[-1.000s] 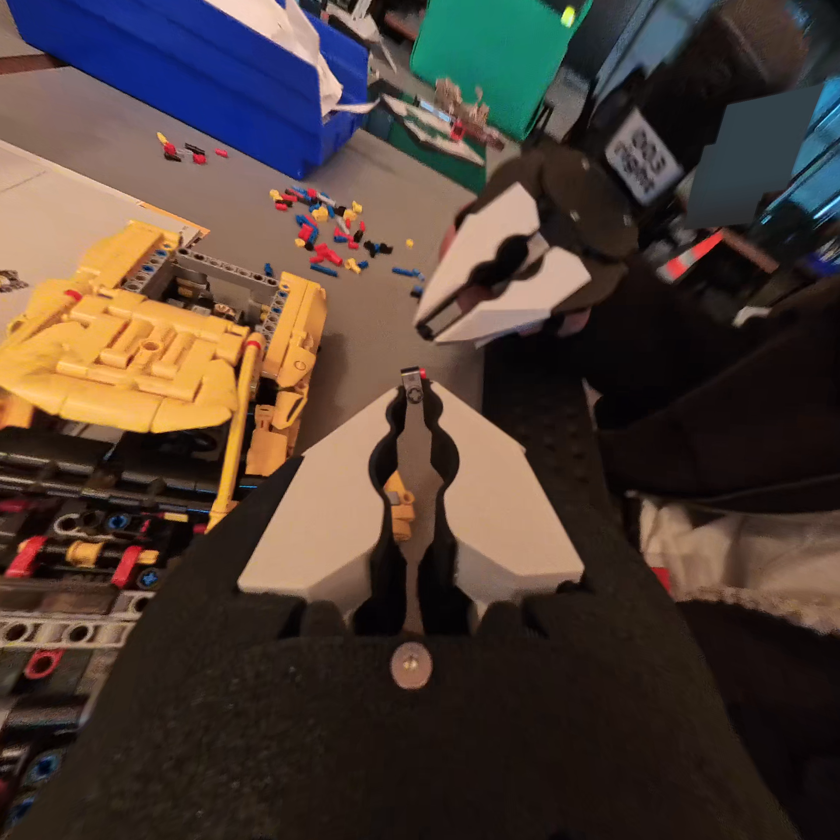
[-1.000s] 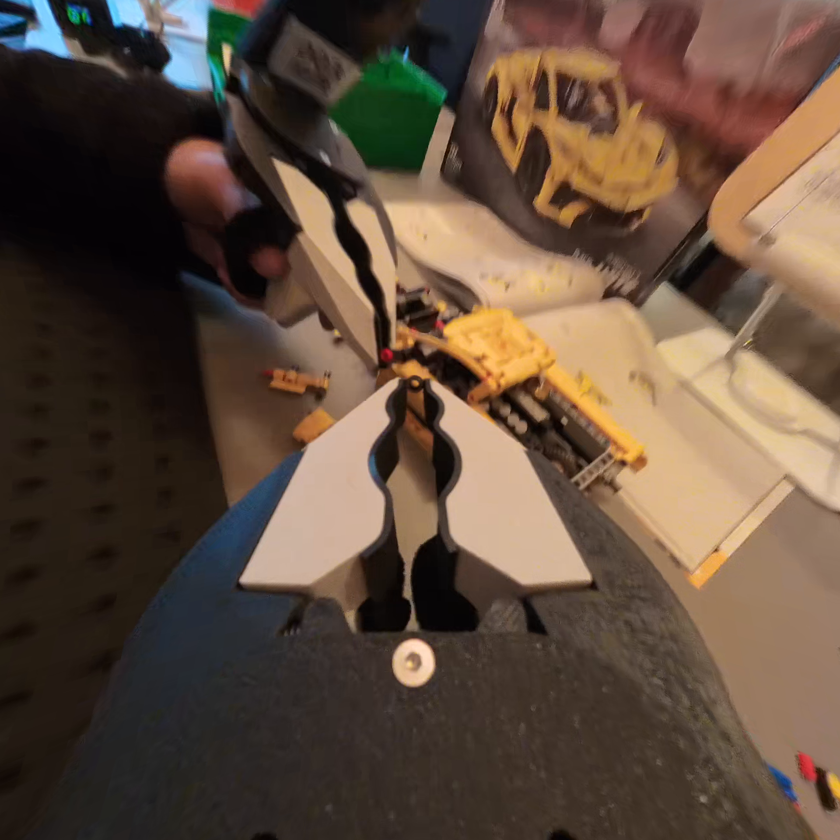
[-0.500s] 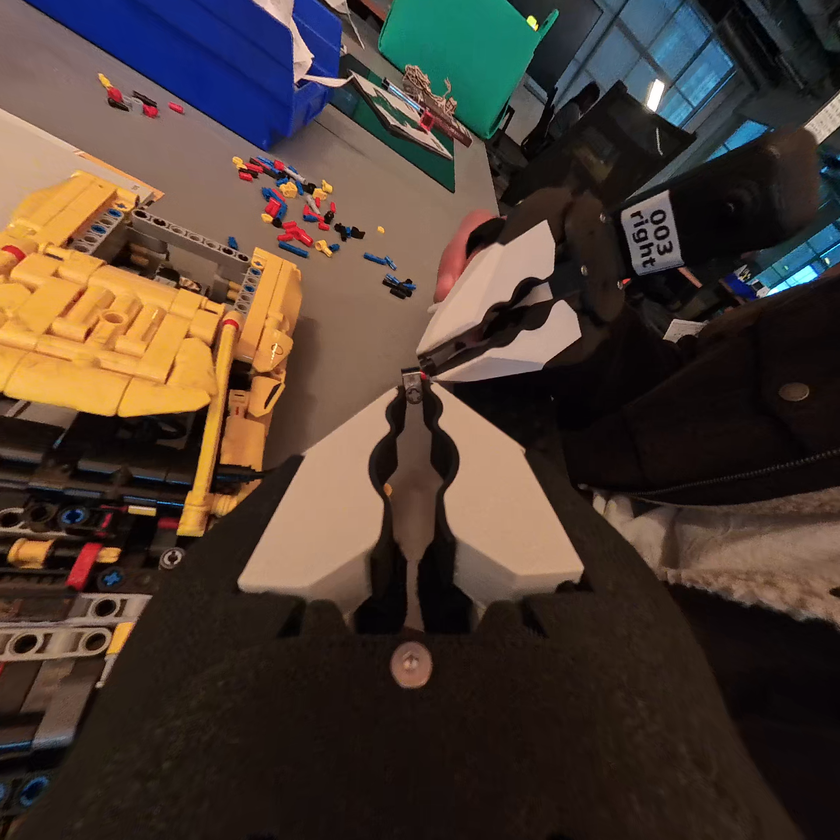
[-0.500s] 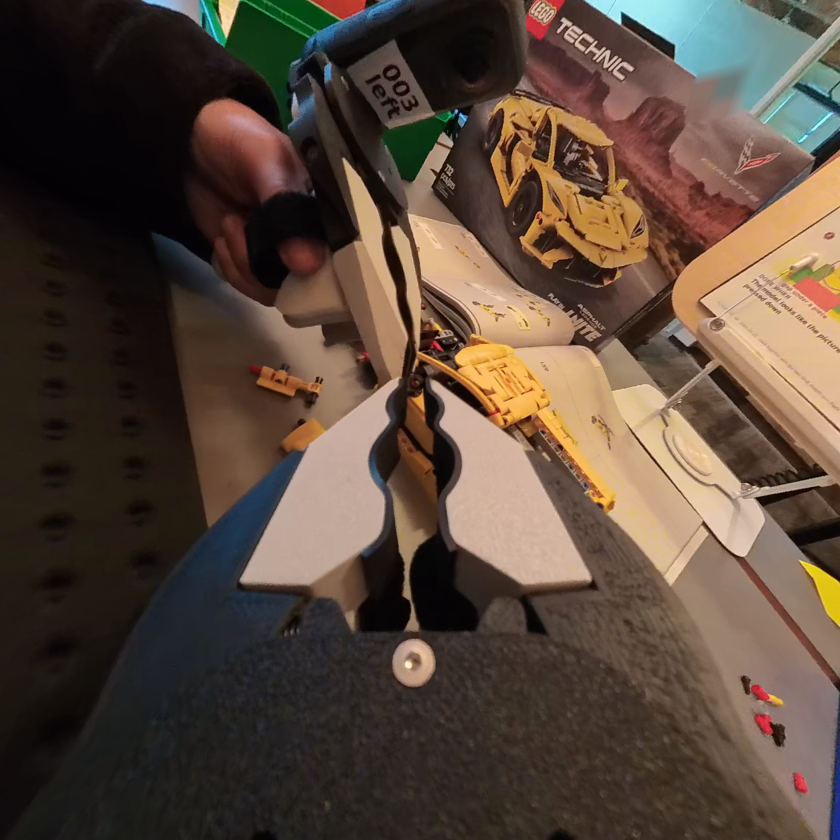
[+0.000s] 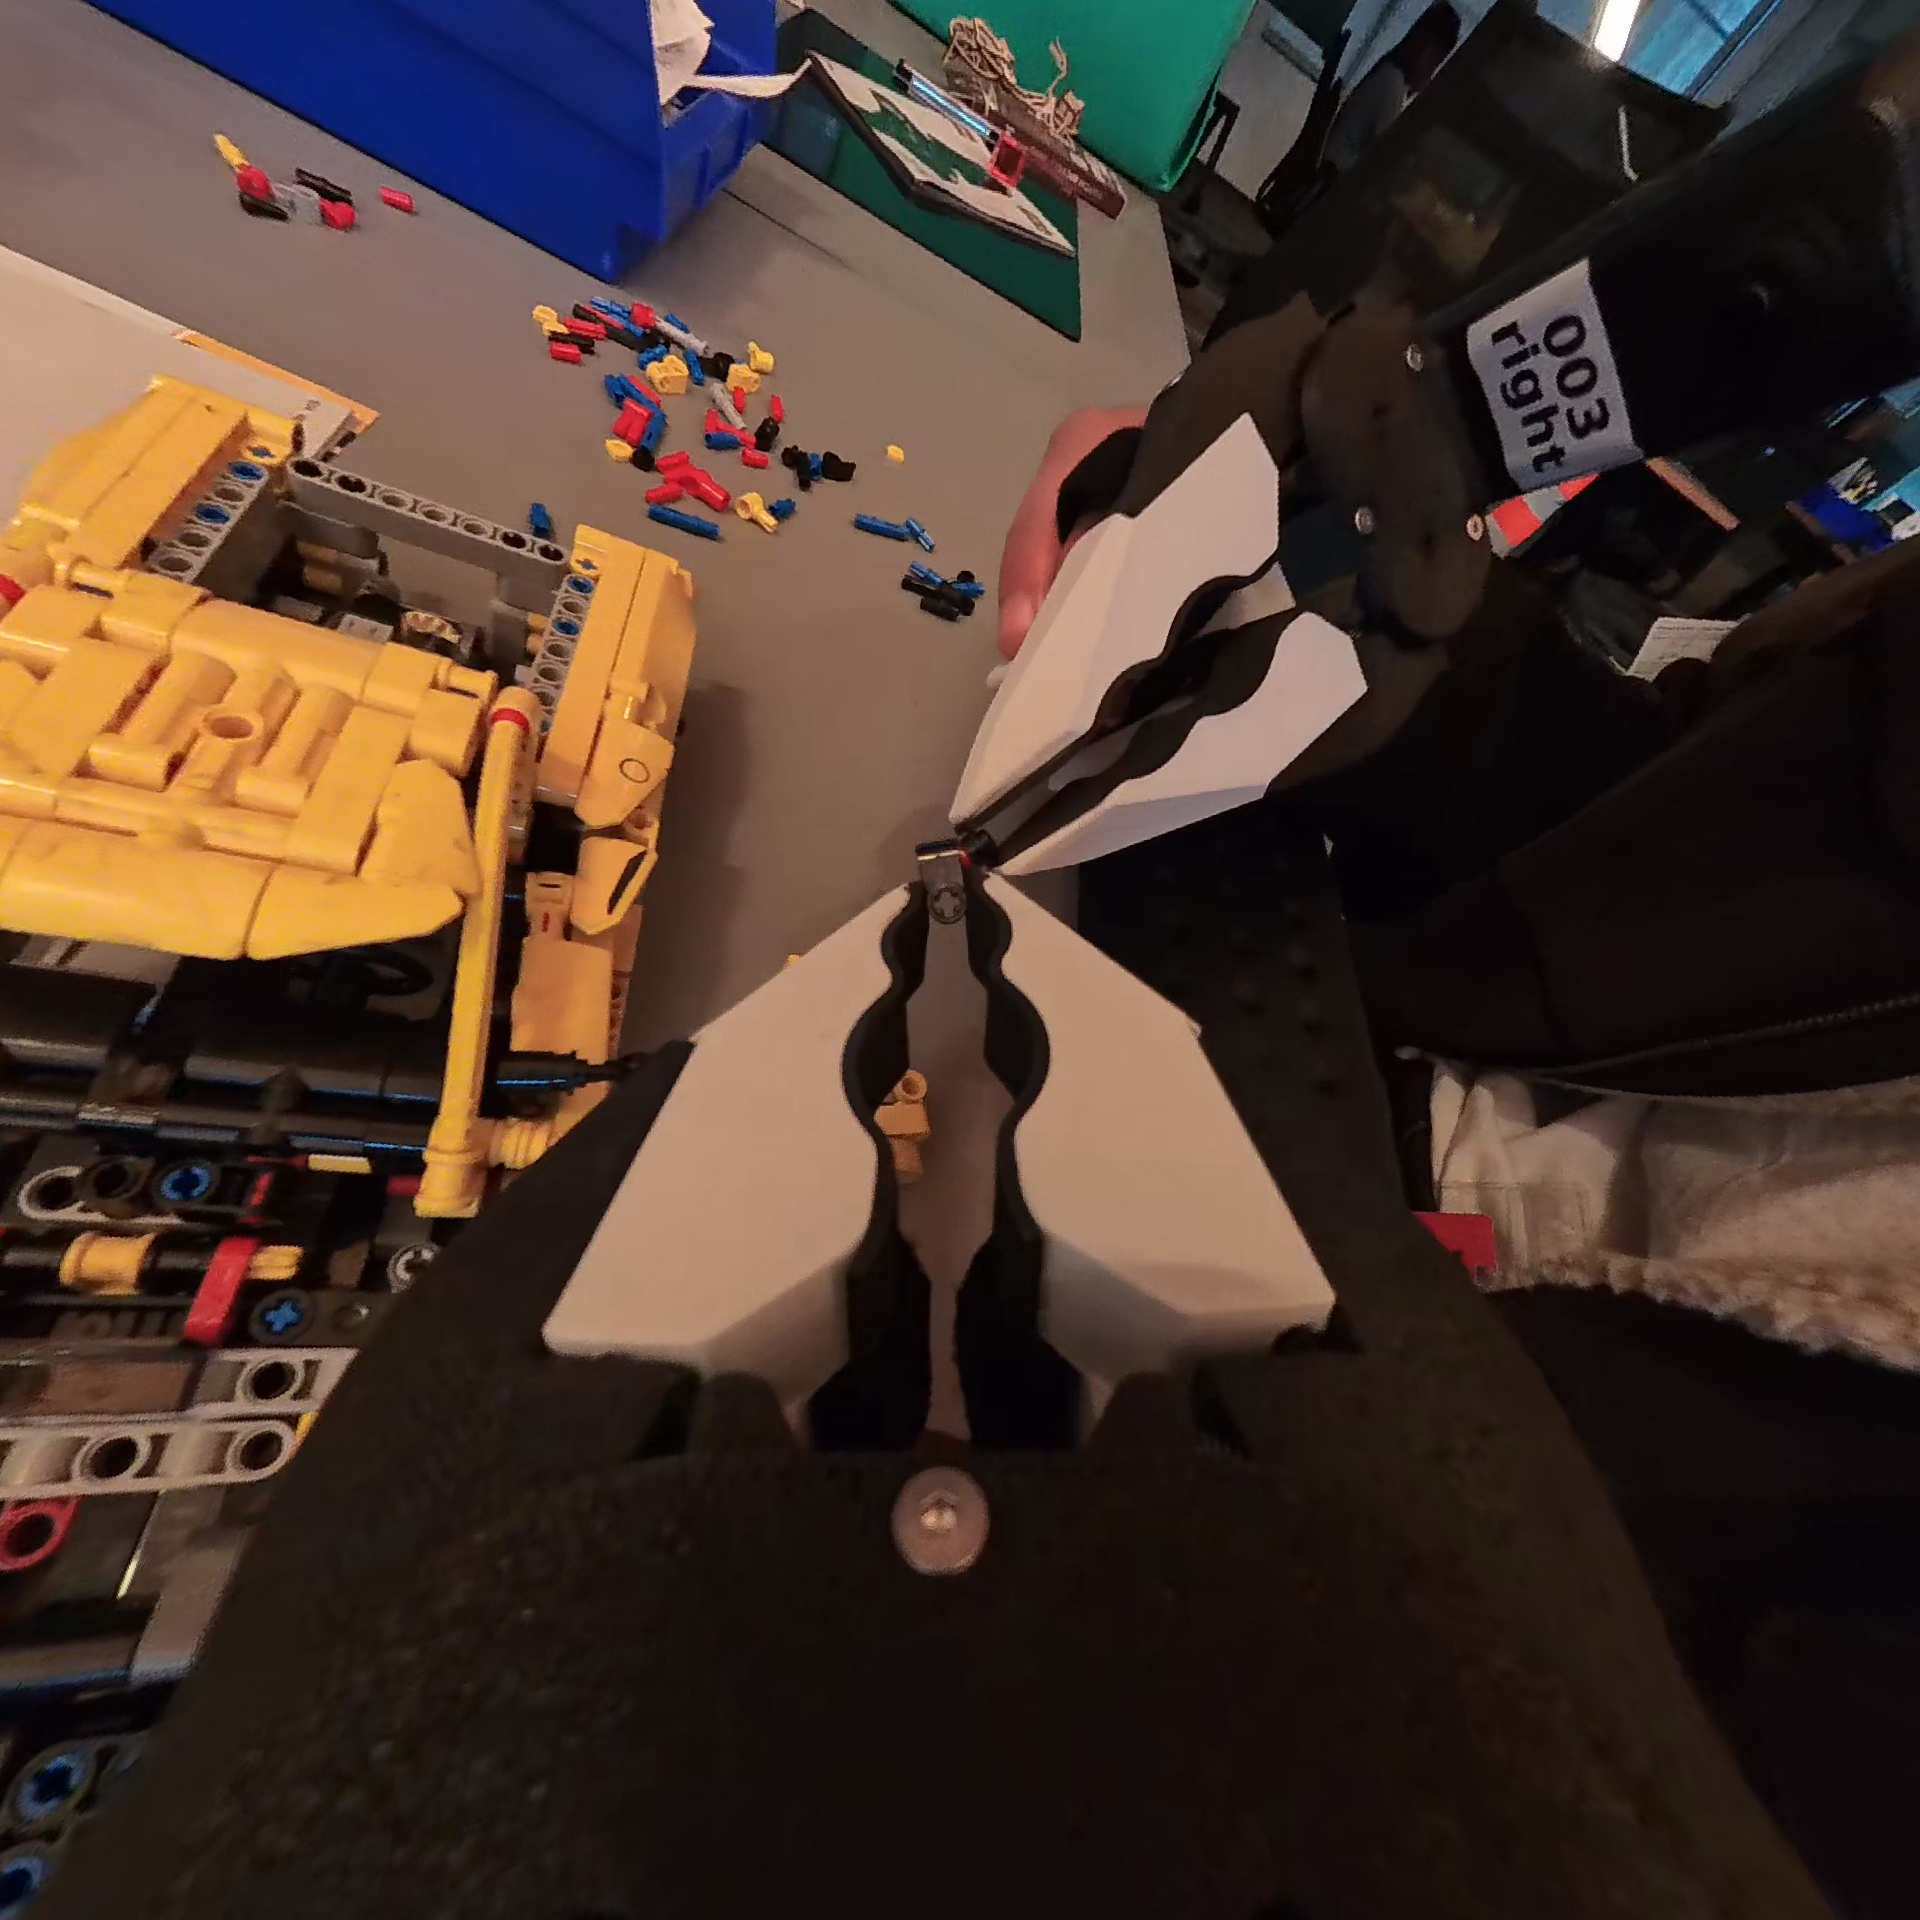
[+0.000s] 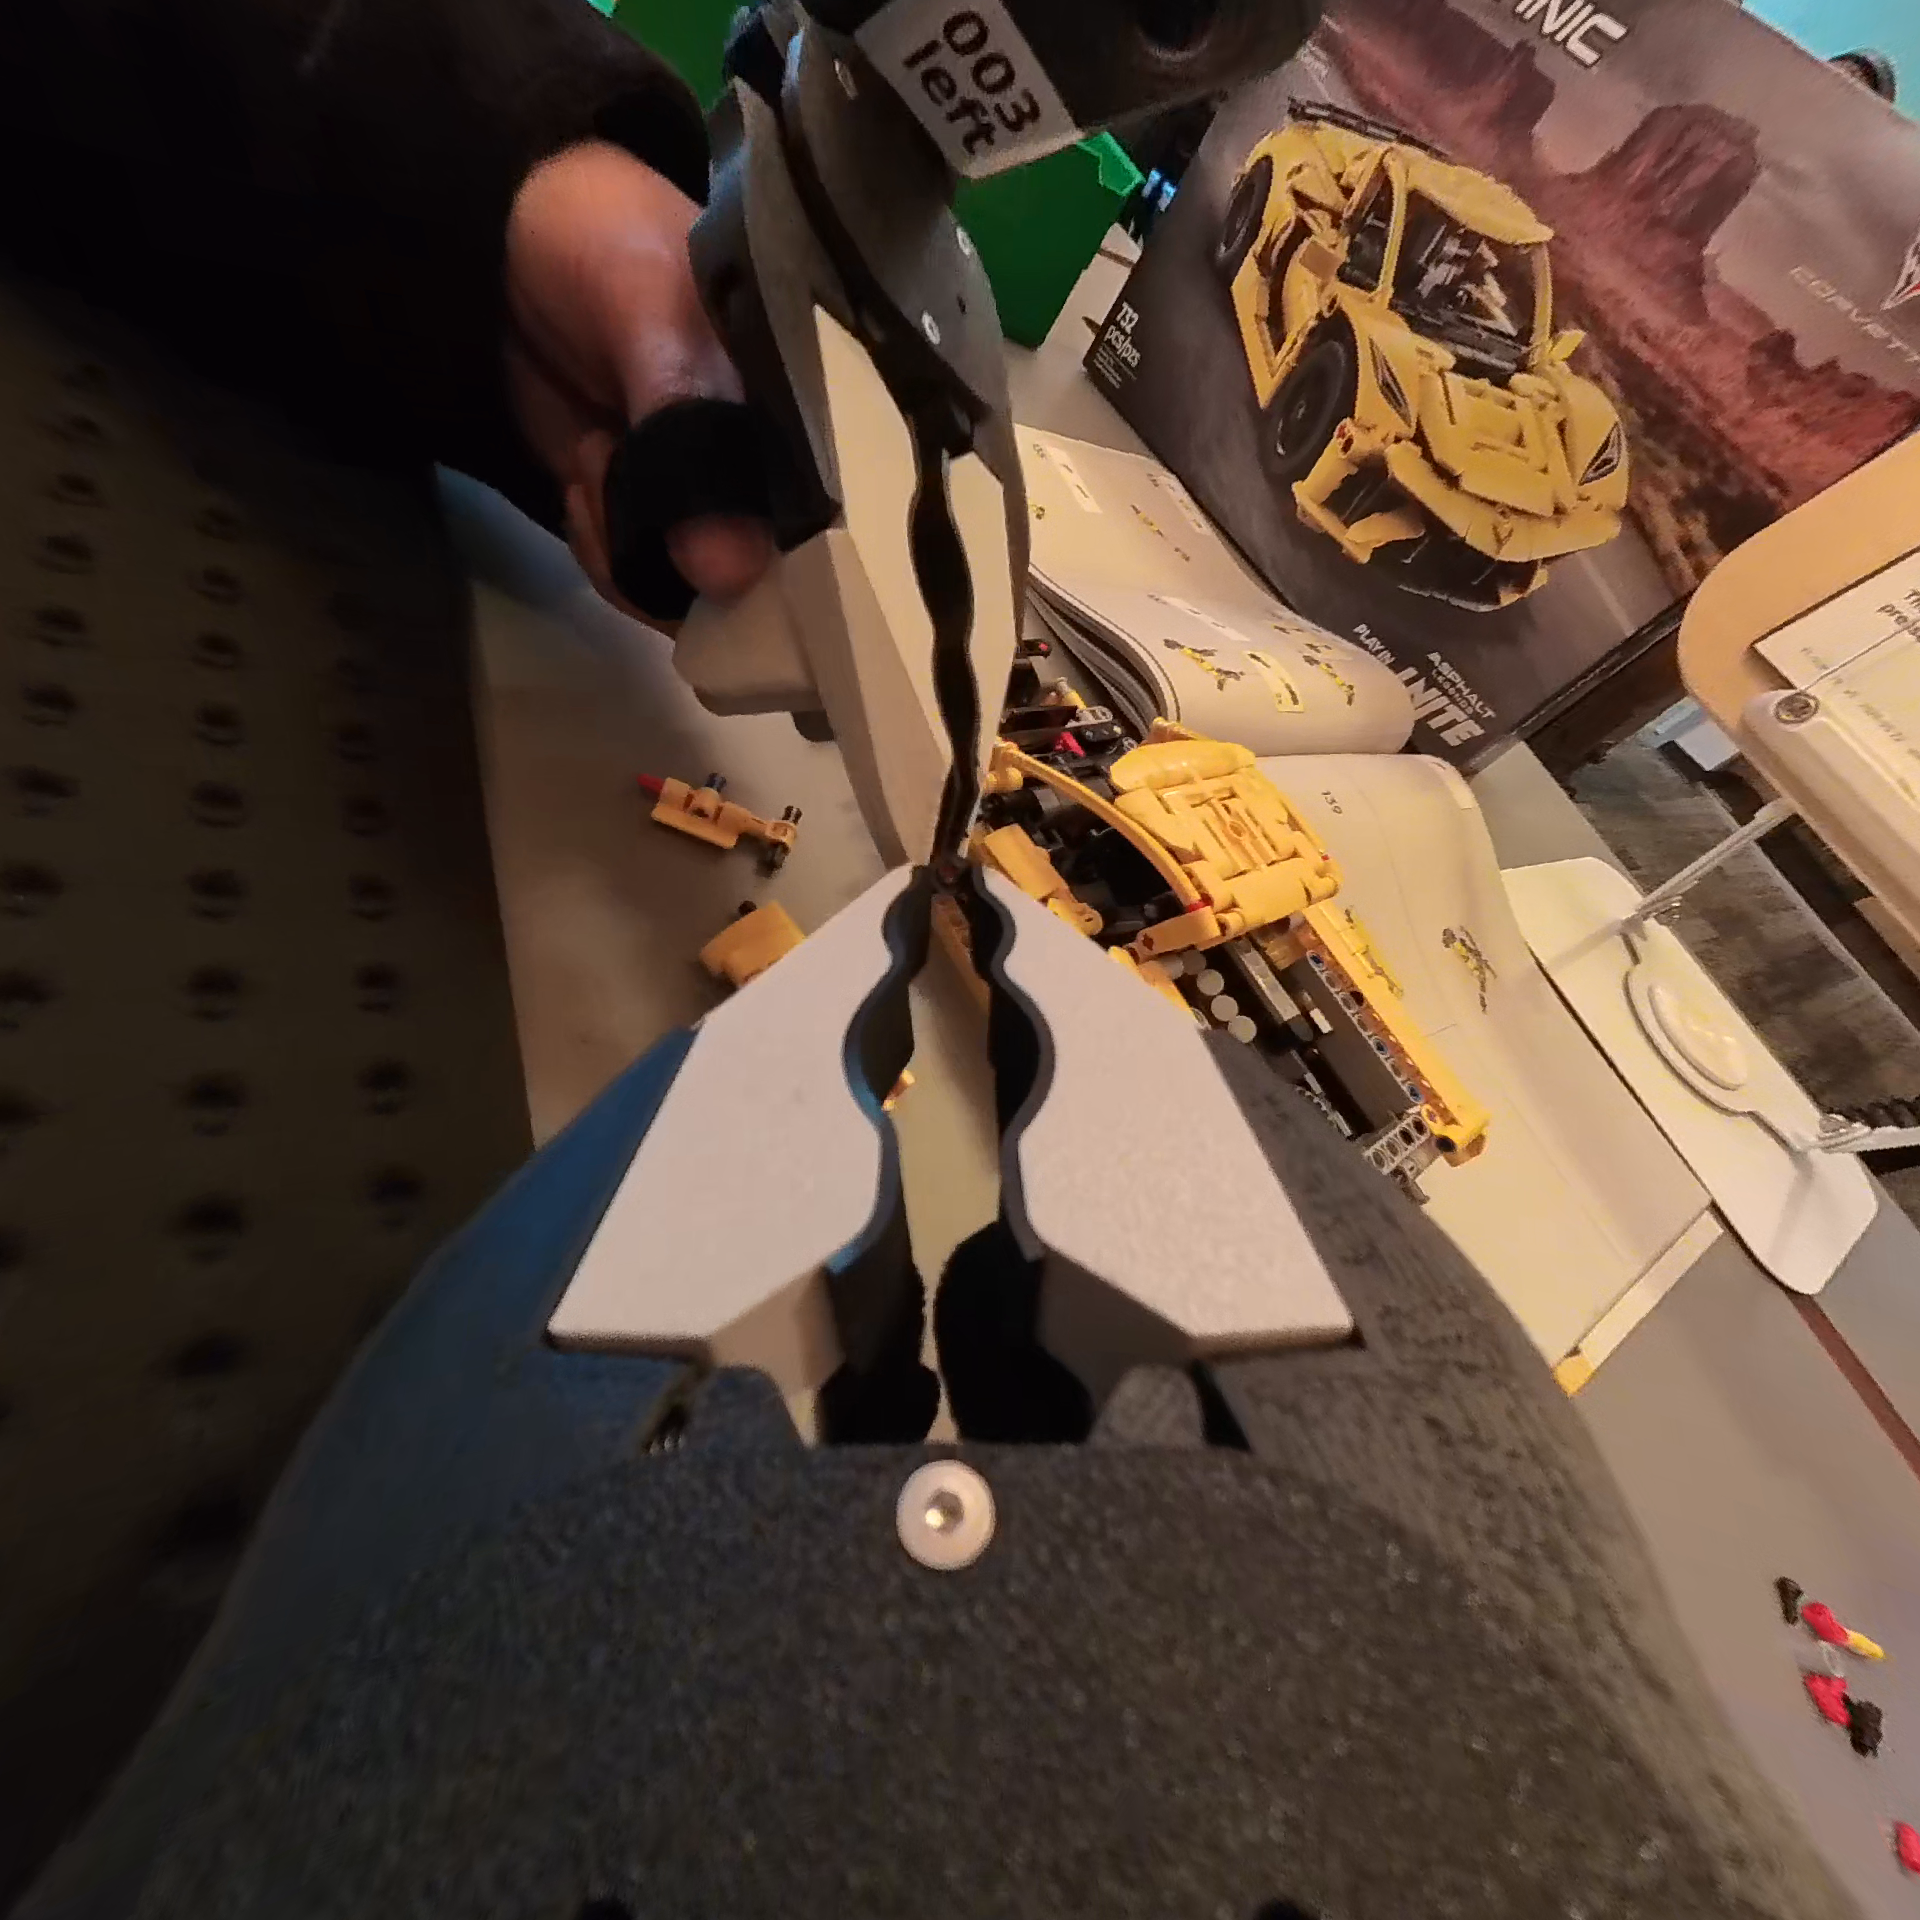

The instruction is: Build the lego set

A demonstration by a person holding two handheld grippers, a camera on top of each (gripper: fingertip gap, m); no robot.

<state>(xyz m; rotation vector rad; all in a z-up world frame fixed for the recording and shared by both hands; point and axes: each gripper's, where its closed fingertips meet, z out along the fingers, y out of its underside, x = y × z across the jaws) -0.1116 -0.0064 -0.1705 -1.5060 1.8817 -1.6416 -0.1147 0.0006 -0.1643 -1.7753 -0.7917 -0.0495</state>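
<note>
Presently: left gripper (image 5: 943, 902) clenched on small grey piece (image 5: 945, 883), right gripper (image 5: 975, 840) pinching red pin (image 5: 968, 858) against it, above counter (image 5: 831, 644) beside yellow car (image 5: 312, 727); risk: misaligned push, slip, dropped parts.

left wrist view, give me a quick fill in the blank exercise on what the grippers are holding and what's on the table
1. The left gripper pinches a small ____ lego connector at its fingertips.
2. The right gripper brings a tiny ____ pin against that connector.
3. The half-built lego car on the grey table is mostly ____.
4. Beyond the loose lego pieces stands a ____ bin.

Missing words: grey; red; yellow; blue
</note>
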